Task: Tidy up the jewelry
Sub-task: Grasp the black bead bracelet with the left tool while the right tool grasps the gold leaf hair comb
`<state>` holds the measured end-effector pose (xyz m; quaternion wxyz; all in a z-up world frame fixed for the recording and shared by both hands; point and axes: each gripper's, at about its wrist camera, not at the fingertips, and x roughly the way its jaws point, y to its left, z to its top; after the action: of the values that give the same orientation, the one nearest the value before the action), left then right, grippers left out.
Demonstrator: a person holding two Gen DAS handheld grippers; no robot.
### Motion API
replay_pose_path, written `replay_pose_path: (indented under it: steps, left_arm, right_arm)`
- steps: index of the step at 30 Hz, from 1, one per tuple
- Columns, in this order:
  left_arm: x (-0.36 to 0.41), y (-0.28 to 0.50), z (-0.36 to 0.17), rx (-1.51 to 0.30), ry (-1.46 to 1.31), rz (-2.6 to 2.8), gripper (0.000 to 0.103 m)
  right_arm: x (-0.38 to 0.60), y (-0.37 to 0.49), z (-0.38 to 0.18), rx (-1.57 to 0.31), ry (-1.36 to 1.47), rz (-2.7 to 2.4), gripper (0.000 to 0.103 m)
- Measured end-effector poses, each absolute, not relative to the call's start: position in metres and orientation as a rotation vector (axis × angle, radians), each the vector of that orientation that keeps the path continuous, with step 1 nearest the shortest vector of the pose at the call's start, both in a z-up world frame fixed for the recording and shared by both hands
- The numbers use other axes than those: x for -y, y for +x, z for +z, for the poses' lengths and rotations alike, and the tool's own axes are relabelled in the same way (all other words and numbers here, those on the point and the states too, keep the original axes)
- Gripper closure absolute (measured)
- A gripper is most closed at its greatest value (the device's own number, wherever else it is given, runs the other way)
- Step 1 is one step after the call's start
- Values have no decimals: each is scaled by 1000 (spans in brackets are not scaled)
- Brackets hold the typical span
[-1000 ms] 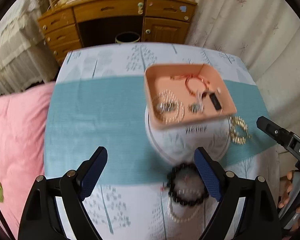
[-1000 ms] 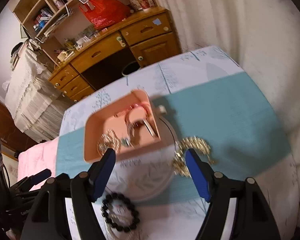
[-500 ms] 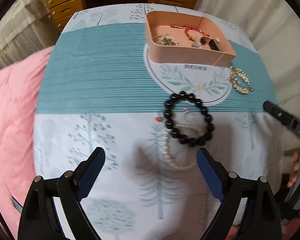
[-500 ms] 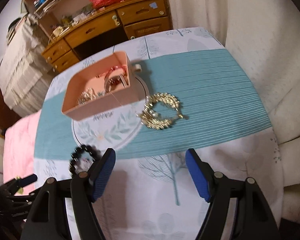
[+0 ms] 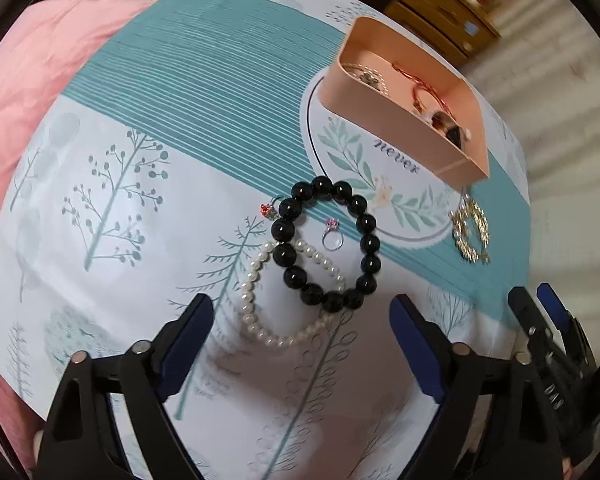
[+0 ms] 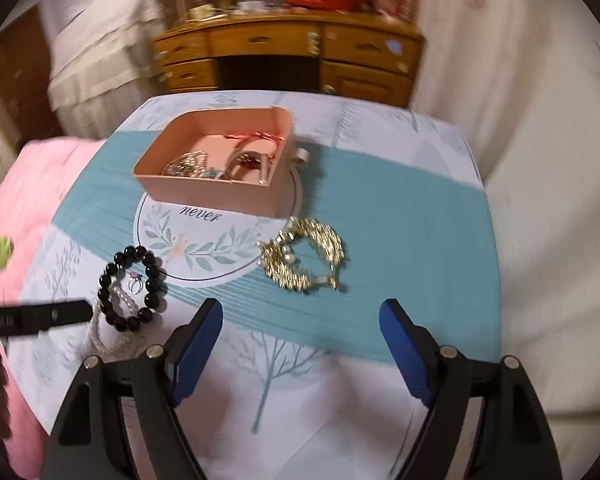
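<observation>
Left gripper [image 5: 300, 344] is the nearer one here: the pearl bracelet [image 5: 260, 300] and black bead bracelet [image 5: 328, 240] lie just ahead of its fingers, near the surface's front edge. Fingers spread, just eased in slightly, nothing between. Right gripper [image 6: 300, 340], widening and empty, faces the gold piece [image 6: 302, 258].

A tablecloth-covered table [image 5: 148, 92] carries a pink tray [image 5: 384, 120], black bead bracelet [image 5: 328, 240], pearl bracelet [image 5: 256, 304], two rings and gold jewelry [image 6: 304, 256].

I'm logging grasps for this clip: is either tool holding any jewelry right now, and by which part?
Nothing is held. The left tool and the right tool are both open and empty above the tablecloth.
</observation>
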<state>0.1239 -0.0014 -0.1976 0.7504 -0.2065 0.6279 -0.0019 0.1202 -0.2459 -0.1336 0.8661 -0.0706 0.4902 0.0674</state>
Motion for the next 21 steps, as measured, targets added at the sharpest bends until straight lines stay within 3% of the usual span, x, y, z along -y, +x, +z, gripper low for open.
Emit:
replay_pose_path:
  steps: [2, 6, 18, 21]
  left_arm:
    - [5, 127, -202, -1356, -463, 33, 25]
    - [7, 129, -215, -1358, -530, 106, 49]
    - [14, 141, -230, -1347, -530, 186, 67]
    - [17, 146, -231, -1347, -484, 211, 81]
  right_arm:
    - [243, 125, -141, -985, -197, 180, 21]
    - [241, 138, -165, -950, -247, 236, 21]
    - [239, 162, -205, -971, -270, 259, 18]
    - [238, 166, -207, -975, -249, 270, 18]
